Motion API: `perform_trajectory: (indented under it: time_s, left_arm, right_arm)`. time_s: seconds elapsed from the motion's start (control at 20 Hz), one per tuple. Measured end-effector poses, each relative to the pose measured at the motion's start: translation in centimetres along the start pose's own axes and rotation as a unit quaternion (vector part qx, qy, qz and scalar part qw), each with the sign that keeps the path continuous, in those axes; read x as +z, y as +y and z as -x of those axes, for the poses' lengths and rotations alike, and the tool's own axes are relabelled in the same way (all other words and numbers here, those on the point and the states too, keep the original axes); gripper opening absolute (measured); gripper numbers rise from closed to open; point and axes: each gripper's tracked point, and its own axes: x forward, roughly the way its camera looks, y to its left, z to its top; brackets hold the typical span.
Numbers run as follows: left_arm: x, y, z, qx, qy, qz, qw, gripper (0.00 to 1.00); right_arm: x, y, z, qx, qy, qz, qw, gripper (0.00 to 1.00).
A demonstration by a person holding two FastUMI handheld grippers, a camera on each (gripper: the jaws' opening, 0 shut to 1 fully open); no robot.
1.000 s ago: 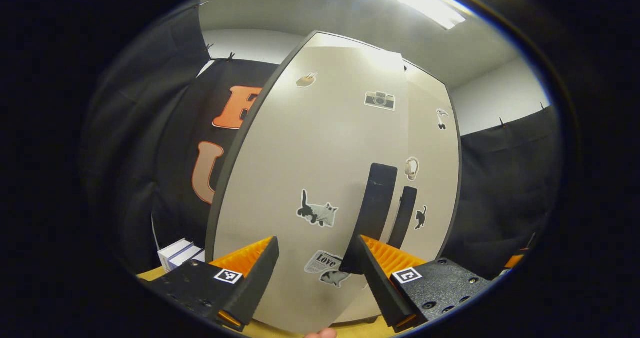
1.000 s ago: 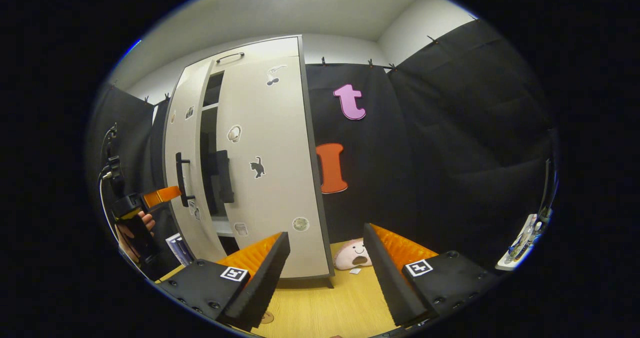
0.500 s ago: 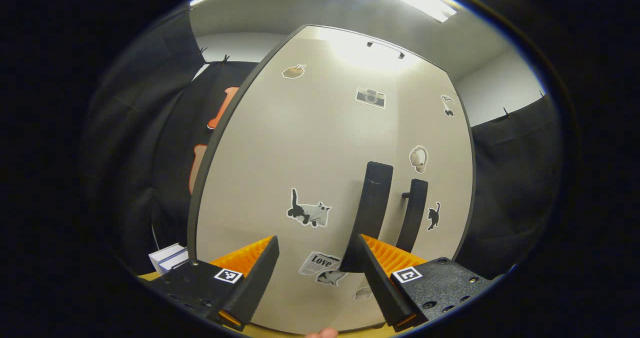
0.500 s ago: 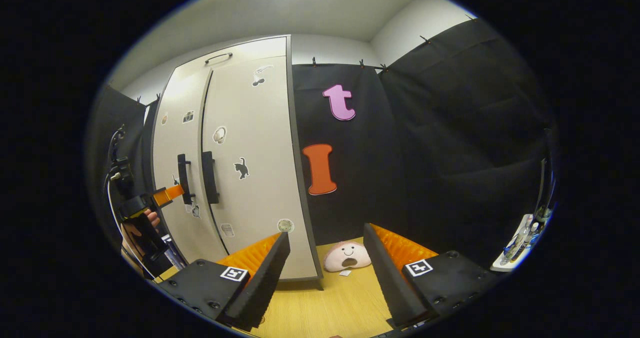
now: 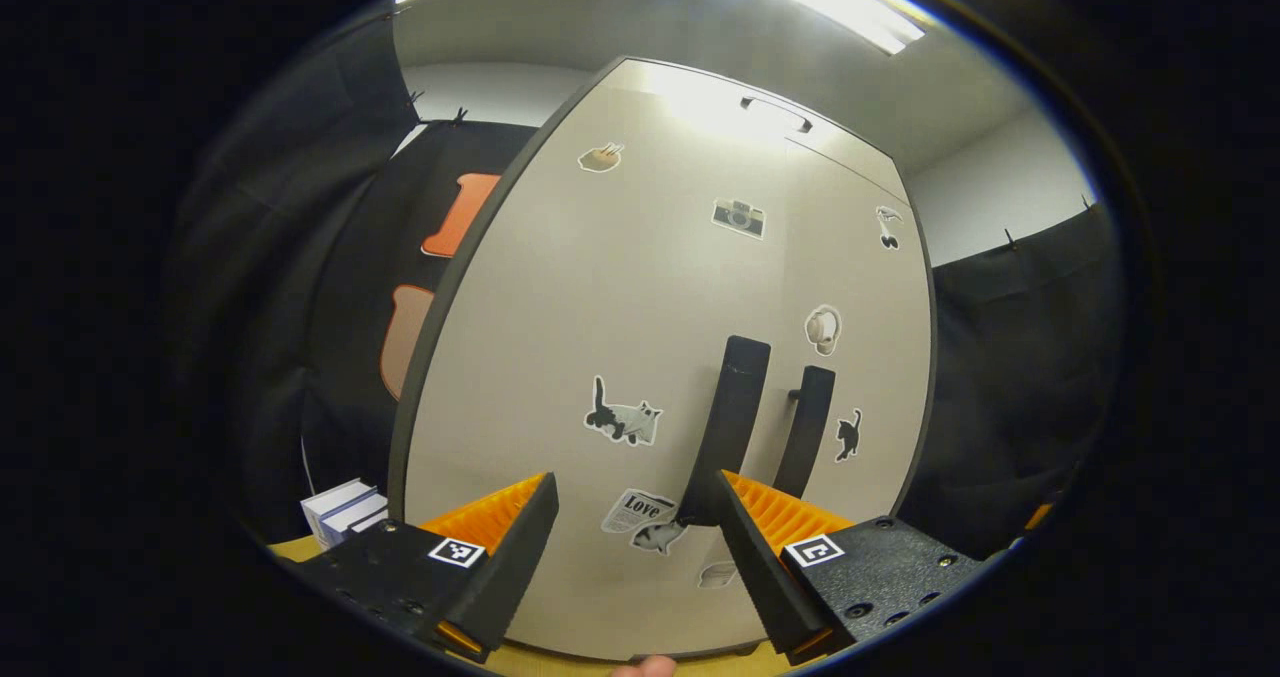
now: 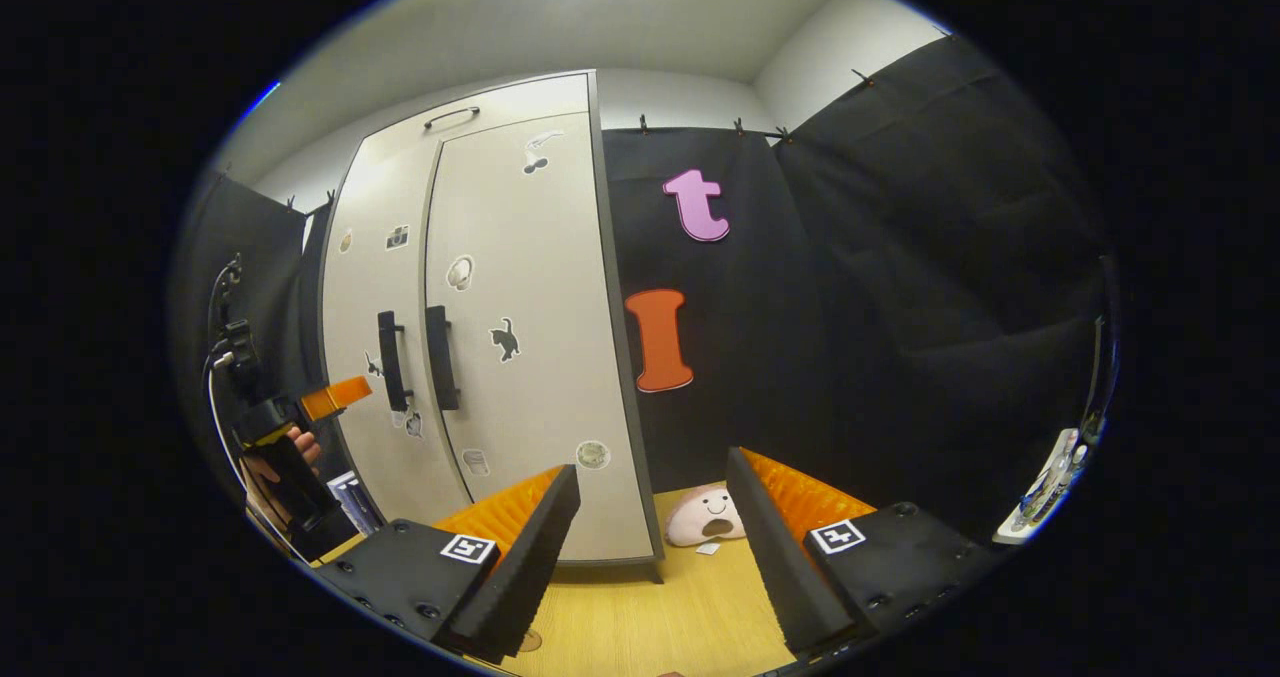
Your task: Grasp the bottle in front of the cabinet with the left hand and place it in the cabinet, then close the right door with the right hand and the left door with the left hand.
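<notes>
The bottle is out of sight, presumably inside the tall pale grey cabinet (image 6: 500, 357), whose left door (image 5: 620, 357) and right door (image 6: 530, 337) both look shut. Left claw (image 5: 635, 547) and right claw (image 6: 650, 547) gape open, empty; the task looks essentially finished.

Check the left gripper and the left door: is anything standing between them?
Nothing visible does. The left gripper is open and faces the left door with only bare air ahead of its fingers. Both cabinet doors look flush, their handles side by side.

Recording booth: black cloth walls (image 6: 900, 287), stickered cabinet (image 6: 520, 357).
</notes>
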Motion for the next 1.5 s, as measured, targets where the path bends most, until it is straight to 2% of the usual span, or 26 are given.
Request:
perform_trajectory:
  time_s: [0.25, 0.3, 0.7, 0.8, 0.9, 1.15, 1.45, 1.5]
  left_arm:
    - [0.9, 1.7, 5.2, 0.017, 0.000, -0.006, 1.000, 0.94]
    - [1.2, 2.1, 6.5, 0.021, -0.003, -0.003, 1.000, 0.94]
    - [2.2, 6.1, 15.1, 0.084, -0.013, -0.034, 0.996, 0.94]
    - [1.8, 6.4, 17.1, 0.092, -0.005, -0.041, 0.995, 0.90]
    - [1.7, 6.9, 18.7, 0.103, -0.003, -0.047, 0.994, 0.94]
    - [2.6, 6.9, 20.6, 0.104, -0.025, -0.037, 0.994, 0.94]
    - [2.3, 6.2, 20.5, 0.093, -0.020, -0.029, 0.995, 0.94]
    - [2.2, 6.1, 20.4, 0.093, -0.019, -0.028, 0.995, 0.94]
  right_arm:
    - [-0.8, 2.8, -0.9, 0.040, 0.013, -0.005, 0.999, 0.89]
    - [-1.0, 3.5, -0.8, 0.049, 0.016, -0.005, 0.999, 0.98]
    - [-2.4, 7.9, 0.0, 0.105, 0.026, 0.008, 0.994, 0.98]
    - [-2.2, 8.4, 0.4, 0.111, 0.020, 0.009, 0.994, 0.98]
    - [-2.2, 8.7, 0.7, 0.111, 0.016, 0.008, 0.994, 0.98]
    - [-2.5, 9.8, 0.9, 0.115, 0.005, 0.008, 0.993, 0.98]
    - [-2.7, 10.9, 1.1, 0.126, 0.004, 0.001, 0.992, 0.98]
    - [-2.7, 10.8, 1.3, 0.125, 0.004, 0.003, 0.992, 0.89]
